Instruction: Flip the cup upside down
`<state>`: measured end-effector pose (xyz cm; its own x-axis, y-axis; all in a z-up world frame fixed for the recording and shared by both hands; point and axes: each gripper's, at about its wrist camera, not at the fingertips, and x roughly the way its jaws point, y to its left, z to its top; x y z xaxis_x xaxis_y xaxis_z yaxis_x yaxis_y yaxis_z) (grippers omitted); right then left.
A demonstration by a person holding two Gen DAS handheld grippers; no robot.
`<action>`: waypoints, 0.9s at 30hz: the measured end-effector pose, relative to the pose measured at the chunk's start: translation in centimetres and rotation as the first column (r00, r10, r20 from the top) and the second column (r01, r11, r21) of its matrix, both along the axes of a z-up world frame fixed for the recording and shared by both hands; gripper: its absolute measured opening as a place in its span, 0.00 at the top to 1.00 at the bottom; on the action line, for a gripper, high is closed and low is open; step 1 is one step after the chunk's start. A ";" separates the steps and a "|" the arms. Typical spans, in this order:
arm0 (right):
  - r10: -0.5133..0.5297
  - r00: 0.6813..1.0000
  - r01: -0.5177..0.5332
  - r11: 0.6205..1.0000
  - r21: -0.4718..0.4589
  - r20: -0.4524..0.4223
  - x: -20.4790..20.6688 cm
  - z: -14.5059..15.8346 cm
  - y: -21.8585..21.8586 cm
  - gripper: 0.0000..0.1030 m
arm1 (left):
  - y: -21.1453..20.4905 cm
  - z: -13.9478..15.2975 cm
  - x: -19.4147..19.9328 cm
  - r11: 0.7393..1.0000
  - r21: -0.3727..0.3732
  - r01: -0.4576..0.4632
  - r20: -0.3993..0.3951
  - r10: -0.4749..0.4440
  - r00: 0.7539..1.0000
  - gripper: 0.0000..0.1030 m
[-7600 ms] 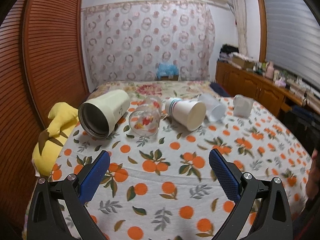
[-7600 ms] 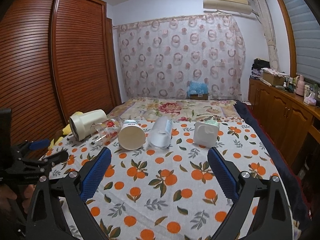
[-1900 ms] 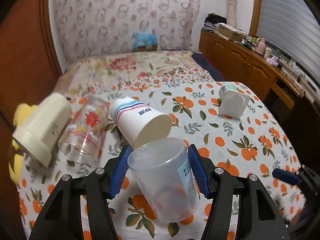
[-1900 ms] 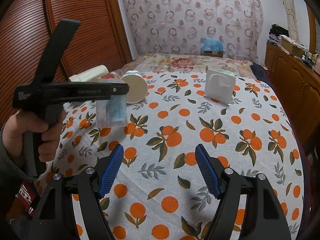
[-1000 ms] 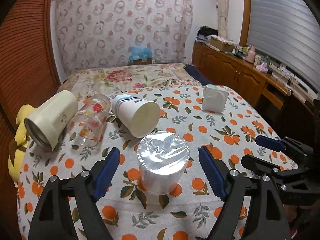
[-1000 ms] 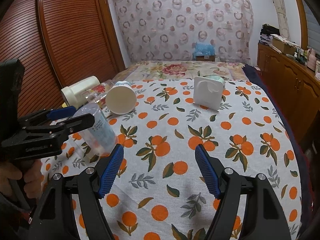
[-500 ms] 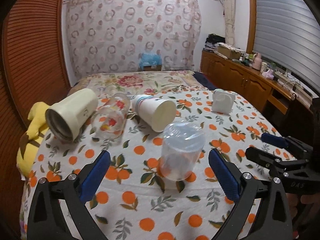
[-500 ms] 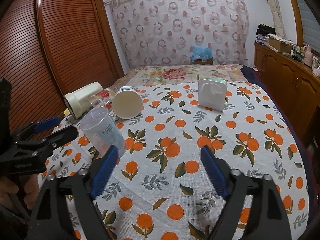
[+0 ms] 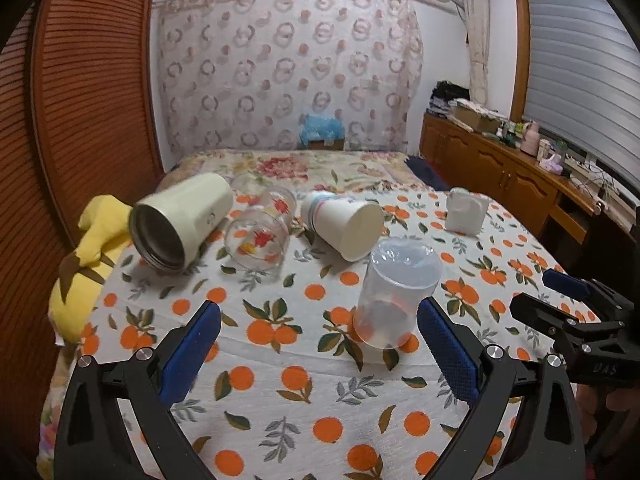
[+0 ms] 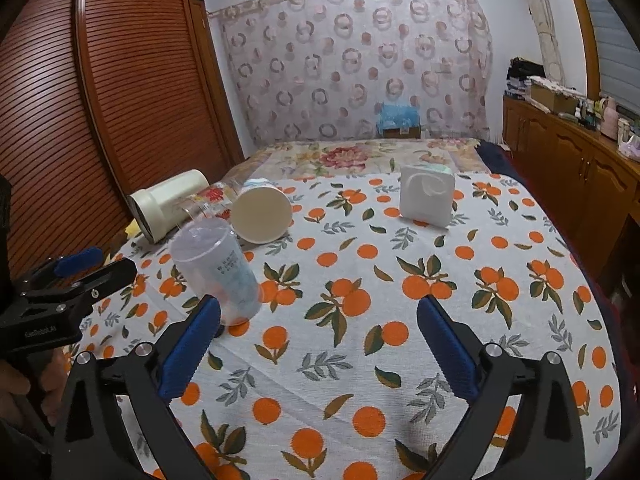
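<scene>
On the orange-print cloth (image 9: 280,384), seen from the left wrist, the clear plastic cup (image 9: 394,292) stands mouth-down just ahead of the left gripper (image 9: 318,344), whose jaws are wide apart and empty. It leans a little on the soft bedding (a nudge from the near finger could tip it). From the right wrist, the right gripper (image 10: 318,344) also gapes empty, and the cup (image 10: 218,270) sits by its left finger, near the paper cup (image 10: 262,216); a careless swing could knock it over.
</scene>
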<state>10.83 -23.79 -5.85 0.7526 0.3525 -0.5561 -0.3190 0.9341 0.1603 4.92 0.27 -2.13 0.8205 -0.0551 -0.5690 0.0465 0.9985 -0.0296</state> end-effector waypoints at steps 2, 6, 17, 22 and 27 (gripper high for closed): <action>0.000 1.000 0.000 1.000 0.003 0.025 -0.5 0.6 0.1 0.03 | 0.1 0.7 -0.6 1.000 0.008 -0.010 0.028 0.009 1.000 0.08; -0.004 0.997 0.003 1.000 0.011 0.083 -1.7 2.0 0.2 0.03 | 0.0 1.9 -1.7 0.999 0.024 -0.022 0.080 0.020 0.997 0.08; -0.016 0.983 0.016 1.000 0.004 0.185 -4.2 4.2 0.1 0.03 | -0.3 3.8 -4.2 0.999 0.032 -0.032 0.169 0.026 0.985 0.08; -0.018 0.981 0.018 1.000 0.005 0.192 -4.3 4.4 0.0 0.03 | -0.3 4.0 -4.4 0.999 0.026 -0.037 0.179 0.031 0.983 0.08; -0.018 0.981 0.018 1.000 0.004 0.192 -4.3 4.4 0.0 0.03 | -0.2 4.0 -4.5 0.999 0.026 -0.038 0.179 0.032 0.983 0.08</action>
